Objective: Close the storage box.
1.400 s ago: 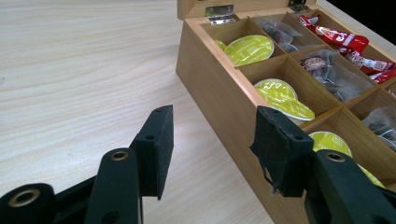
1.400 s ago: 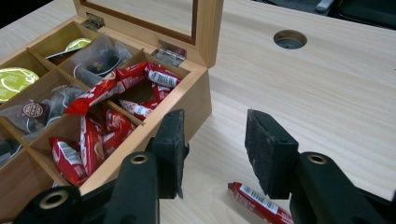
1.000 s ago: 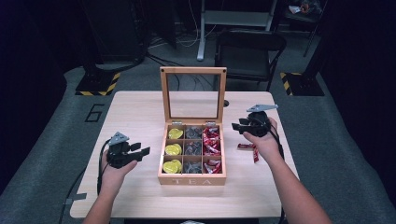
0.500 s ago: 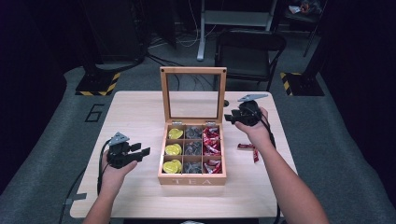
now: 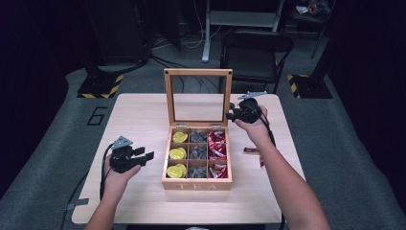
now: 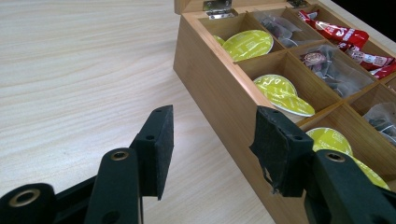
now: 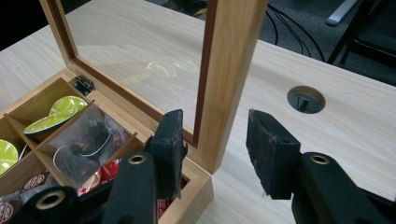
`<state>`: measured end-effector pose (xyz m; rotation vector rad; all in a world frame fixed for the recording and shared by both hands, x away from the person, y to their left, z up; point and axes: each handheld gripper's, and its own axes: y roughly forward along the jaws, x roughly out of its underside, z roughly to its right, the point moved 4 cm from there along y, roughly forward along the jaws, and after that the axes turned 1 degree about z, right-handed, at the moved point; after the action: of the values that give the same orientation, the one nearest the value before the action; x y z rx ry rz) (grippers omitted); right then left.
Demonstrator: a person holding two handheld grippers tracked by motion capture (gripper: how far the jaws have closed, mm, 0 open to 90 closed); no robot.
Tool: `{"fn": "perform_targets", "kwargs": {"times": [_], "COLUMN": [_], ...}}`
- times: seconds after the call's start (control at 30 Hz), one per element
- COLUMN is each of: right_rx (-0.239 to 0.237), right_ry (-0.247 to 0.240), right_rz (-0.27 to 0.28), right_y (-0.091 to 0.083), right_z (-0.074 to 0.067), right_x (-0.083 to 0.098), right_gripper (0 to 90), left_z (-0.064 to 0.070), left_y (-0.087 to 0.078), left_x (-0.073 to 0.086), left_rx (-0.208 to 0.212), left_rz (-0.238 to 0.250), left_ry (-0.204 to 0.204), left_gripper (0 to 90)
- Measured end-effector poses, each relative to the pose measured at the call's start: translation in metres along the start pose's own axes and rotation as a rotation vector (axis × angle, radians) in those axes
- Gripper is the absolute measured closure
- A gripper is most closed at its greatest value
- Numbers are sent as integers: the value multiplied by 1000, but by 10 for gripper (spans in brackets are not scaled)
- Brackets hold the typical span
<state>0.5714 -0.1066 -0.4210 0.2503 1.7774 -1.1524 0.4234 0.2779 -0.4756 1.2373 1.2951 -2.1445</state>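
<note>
Straddling the right post of the upright glass lid (image 7: 219, 70), the right gripper (image 7: 215, 154) has its jaws part open, one pad on each side of the wood, neither clearly pressing. The wooden tea box (image 5: 197, 182) sits mid-table (image 5: 143, 115), its front compartments cut off in the right gripper view. The left gripper (image 6: 212, 149) hovers beside the box wall, jaws part open and empty. Red sachets (image 5: 251, 151) on the table lie partly hidden behind the right forearm.

One tea box (image 5: 197, 182), nine compartments; three yellow pods (image 5: 177, 154); two tools (image 5: 146, 155); one chair (image 5: 255, 44).
</note>
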Motion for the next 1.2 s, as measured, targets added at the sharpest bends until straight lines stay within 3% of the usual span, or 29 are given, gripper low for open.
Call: {"fn": "perform_targets", "kwargs": {"times": [0.47,0.83,1.2], "right_rx": [15,26,-17], "right_ry": [18,-7,29], "right_rz": [-16,6,46], "right_y": [20,23,20], "right_z": [1,1,4], "right_x": [-7,-14,-10], "right_gripper": [553,632,653], "left_z": [-1,0,0], "left_y": [1,1,3], "left_x": [1,2,-2], "left_rx": [5,8,6], "left_rz": [0,-9,3], "left_ry": [-6,-9,-9], "left_gripper": [483,482,482]}}
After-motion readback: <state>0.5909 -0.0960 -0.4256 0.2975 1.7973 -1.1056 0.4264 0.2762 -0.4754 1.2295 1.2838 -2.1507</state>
